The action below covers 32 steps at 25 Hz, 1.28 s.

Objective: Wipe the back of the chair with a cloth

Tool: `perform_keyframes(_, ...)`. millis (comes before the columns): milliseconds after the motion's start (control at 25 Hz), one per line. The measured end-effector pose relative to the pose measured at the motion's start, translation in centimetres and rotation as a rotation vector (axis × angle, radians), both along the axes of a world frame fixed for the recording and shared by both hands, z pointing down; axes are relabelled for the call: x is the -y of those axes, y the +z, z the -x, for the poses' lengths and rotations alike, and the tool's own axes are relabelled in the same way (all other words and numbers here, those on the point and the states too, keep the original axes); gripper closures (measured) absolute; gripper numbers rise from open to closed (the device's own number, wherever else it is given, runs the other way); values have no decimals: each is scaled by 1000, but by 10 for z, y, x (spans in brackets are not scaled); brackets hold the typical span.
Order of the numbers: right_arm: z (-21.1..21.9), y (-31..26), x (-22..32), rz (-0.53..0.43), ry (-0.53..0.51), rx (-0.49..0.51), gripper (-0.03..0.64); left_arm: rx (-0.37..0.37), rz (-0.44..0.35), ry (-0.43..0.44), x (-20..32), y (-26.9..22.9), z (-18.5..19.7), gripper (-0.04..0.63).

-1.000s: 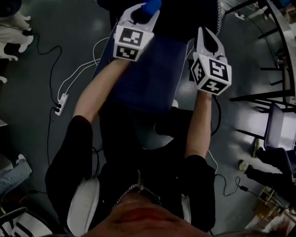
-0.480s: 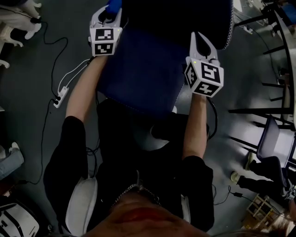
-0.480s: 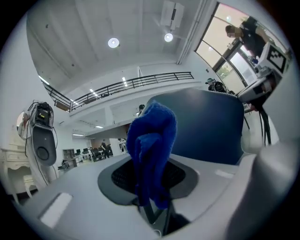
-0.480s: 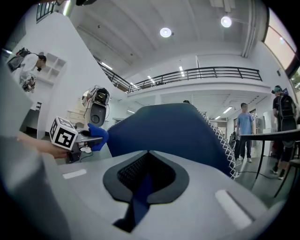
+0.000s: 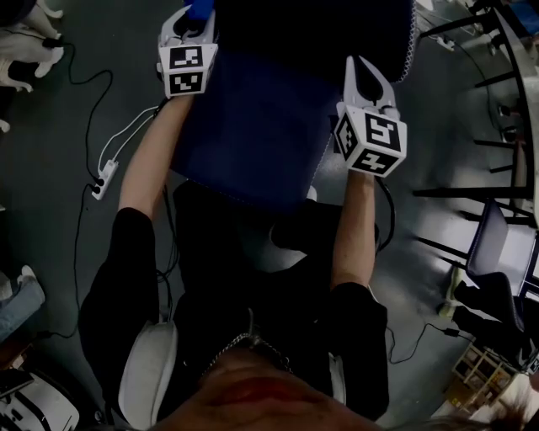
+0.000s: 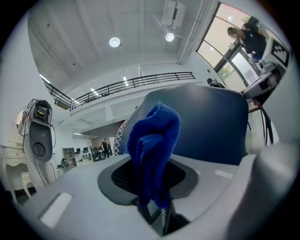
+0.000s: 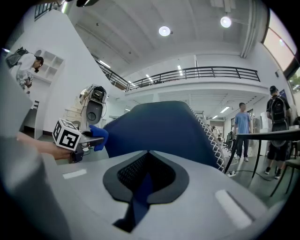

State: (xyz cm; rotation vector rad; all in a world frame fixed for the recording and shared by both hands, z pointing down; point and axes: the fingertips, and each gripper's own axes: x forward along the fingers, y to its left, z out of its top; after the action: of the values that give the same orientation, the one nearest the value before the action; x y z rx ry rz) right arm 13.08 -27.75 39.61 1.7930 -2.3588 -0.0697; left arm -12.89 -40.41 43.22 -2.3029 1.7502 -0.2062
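Over at the left edge of the chair back (image 6: 211, 126), the left gripper (image 5: 190, 23) has slid outward, clamped on the blue cloth (image 6: 154, 140). Right gripper (image 5: 364, 74) is closed, empty; open floor (image 5: 42, 210) leftward.

Bright blue fluffy cloth (image 6: 153, 140), bunched into upright folds, lower end pinched between the left gripper (image 5: 192, 18) jaws, held right against one side edge of the chair back (image 6: 208, 124) (dark navy, smooth, white zigzag stitching along its rim)
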Motion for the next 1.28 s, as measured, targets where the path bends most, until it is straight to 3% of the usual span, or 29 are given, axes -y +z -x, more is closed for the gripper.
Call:
perform_keyframes(760,-18,-3,-7,-8,36,-11,614,-26,60,122,7,23,-68,480)
perform_keyframes(1280,-33,-7,-28,-13,84,-21,614,-94,89,273,-15,27,-158,480)
